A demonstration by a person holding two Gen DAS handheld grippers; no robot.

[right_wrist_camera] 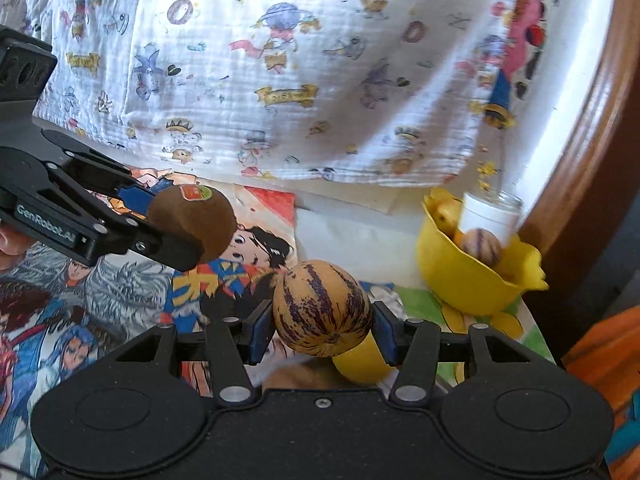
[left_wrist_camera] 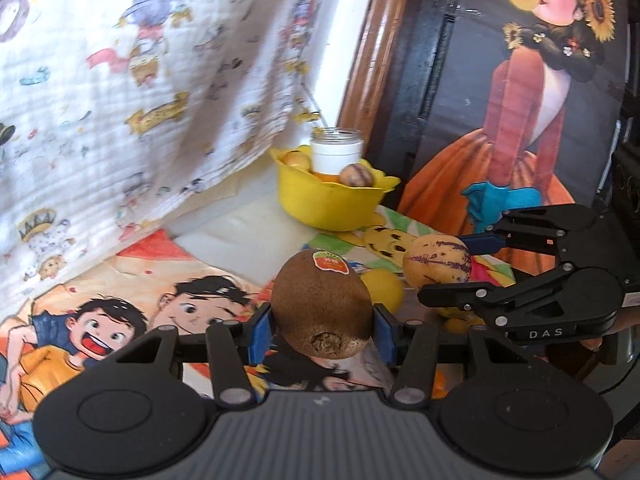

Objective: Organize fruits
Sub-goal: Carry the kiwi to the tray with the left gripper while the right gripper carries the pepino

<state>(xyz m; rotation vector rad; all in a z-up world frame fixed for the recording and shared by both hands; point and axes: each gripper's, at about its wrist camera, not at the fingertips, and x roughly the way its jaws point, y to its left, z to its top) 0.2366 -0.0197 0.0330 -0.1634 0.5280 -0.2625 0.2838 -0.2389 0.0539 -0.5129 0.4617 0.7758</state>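
We see our left gripper [left_wrist_camera: 322,330] squeezing a kiwi [left_wrist_camera: 322,304], right gripper [right_wrist_camera: 322,330] squeezing a striped fruit [right_wrist_camera: 322,308], yellow bowl [right_wrist_camera: 460,280] ahead, maybe lemons half hidden inside.

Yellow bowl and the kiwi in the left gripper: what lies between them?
Only bare cartoon-print table cover lies between the kiwi and the yellow bowl, in the left wrist view; no fruit there.

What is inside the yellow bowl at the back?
The yellow bowl holds a white jar, a striped pepino melon and a yellow fruit. The jar and the wall hide whatever lies lower.
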